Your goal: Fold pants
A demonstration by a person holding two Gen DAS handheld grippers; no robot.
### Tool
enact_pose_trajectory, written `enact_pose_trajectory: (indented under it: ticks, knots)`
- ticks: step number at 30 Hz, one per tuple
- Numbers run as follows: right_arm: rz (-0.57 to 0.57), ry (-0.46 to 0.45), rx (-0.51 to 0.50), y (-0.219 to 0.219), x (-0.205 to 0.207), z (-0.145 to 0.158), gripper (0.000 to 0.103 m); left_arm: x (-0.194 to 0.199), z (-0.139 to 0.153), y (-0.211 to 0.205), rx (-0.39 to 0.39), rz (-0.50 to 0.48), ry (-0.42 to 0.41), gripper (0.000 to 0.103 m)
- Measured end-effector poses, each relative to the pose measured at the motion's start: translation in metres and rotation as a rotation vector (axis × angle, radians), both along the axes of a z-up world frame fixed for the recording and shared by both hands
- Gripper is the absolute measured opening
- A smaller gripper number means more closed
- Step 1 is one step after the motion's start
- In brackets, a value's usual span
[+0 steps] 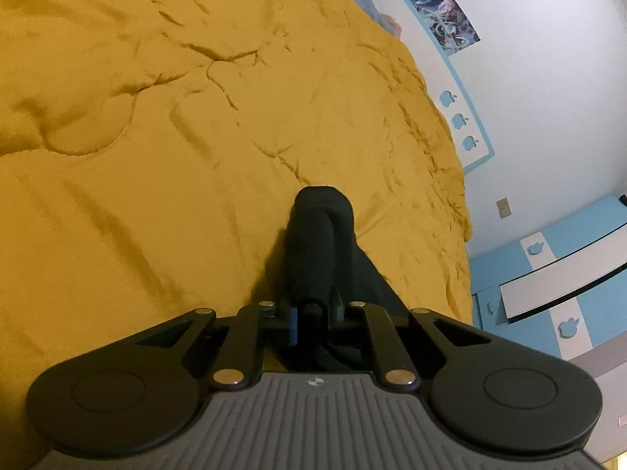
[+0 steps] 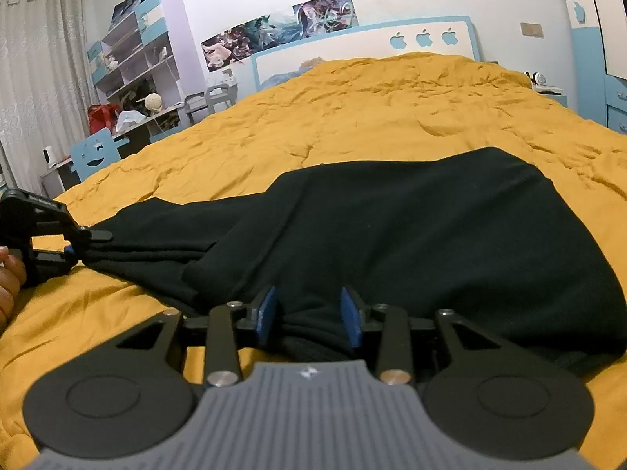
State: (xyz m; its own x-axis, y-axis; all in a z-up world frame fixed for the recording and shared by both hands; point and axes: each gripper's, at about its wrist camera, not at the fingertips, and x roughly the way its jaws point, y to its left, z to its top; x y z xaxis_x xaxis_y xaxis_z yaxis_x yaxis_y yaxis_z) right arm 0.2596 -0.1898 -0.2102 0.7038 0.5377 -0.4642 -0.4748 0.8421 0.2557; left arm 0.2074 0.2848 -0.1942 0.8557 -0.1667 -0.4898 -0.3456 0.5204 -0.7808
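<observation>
Mustard-yellow quilt (image 2: pixel 352 117) covers the whole bed, with a white-and-blue headboard (image 2: pixel 352 45) at twelve o'clock and cluttered shelves (image 2: pixel 133 51) off at ten. Black pants (image 2: pixel 392 227) lie spread across the quilt, the leg end trailing out toward nine o'clock. Over there, the left tongs (image 2: pixel 96 241) are clamped tight on that leg end, a roll of black cloth bunched between the pads in the left wrist view (image 1: pixel 313 309). Down at six o'clock, the right tongs (image 2: pixel 309 313) stand part-open, blue pads (image 2: pixel 268 313) straddling a fold of cloth at the pants' near edge without squeezing it.
</observation>
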Motion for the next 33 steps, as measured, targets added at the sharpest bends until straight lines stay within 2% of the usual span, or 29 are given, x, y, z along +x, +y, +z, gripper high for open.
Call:
enact_pose_trajectory:
  ticks: [6, 9, 13, 15, 17, 19, 20, 21, 22, 24, 26, 29, 33]
  knots:
    - [-0.007, -0.012, 0.016, -0.003, -0.002, 0.001, 0.035, -0.001, 0.018, -0.006, -0.006, 0.019, -0.049, 0.011]
    - [-0.021, -0.022, 0.035, -0.007, -0.006, 0.006, 0.041, 0.002, 0.034, -0.014, 0.025, 0.01, -0.069, 0.011]
    - [-0.083, -0.058, 0.086, -0.019, -0.014, 0.022, 0.042, 0.008, 0.057, -0.029, 0.076, -0.013, -0.089, 0.011]
    - [-0.179, -0.083, 0.027, -0.024, -0.018, 0.029, 0.042, 0.012, 0.069, -0.039, 0.107, -0.033, -0.106, 0.011]
    - [-0.279, -0.065, -0.135, -0.021, -0.015, 0.029, 0.041, 0.017, 0.084, -0.053, 0.148, -0.063, -0.127, 0.011]
    - [-0.228, 0.024, -0.252, -0.014, -0.003, 0.017, 0.04, 0.021, 0.097, -0.066, 0.186, -0.087, -0.148, 0.011]
    - [-0.204, 0.014, -0.275, -0.012, -0.003, 0.015, 0.042, 0.023, 0.103, -0.074, 0.201, -0.1, -0.161, 0.011]
    - [-0.2, 0.002, -0.246, -0.016, -0.004, 0.017, 0.042, 0.025, 0.111, -0.083, 0.221, -0.118, -0.173, 0.011]
    - [-0.191, 0.005, -0.166, -0.025, -0.005, 0.022, 0.042, 0.028, 0.119, -0.095, 0.259, -0.144, -0.183, 0.011]
    - [-0.196, -0.002, 0.025, -0.05, -0.009, 0.029, 0.041, 0.034, 0.136, -0.123, 0.384, -0.21, -0.201, 0.011]
    - [-0.248, -0.039, 0.159, -0.075, -0.015, 0.035, 0.042, 0.039, 0.15, -0.154, 0.483, -0.274, -0.226, 0.012]
    - [-0.328, -0.113, 0.264, -0.108, -0.024, 0.042, 0.043, 0.051, 0.163, -0.199, 0.538, -0.365, -0.256, 0.012]
    - [-0.429, -0.162, 0.334, -0.148, -0.035, 0.044, 0.044, 0.07, 0.169, -0.254, 0.581, -0.456, -0.273, 0.011]
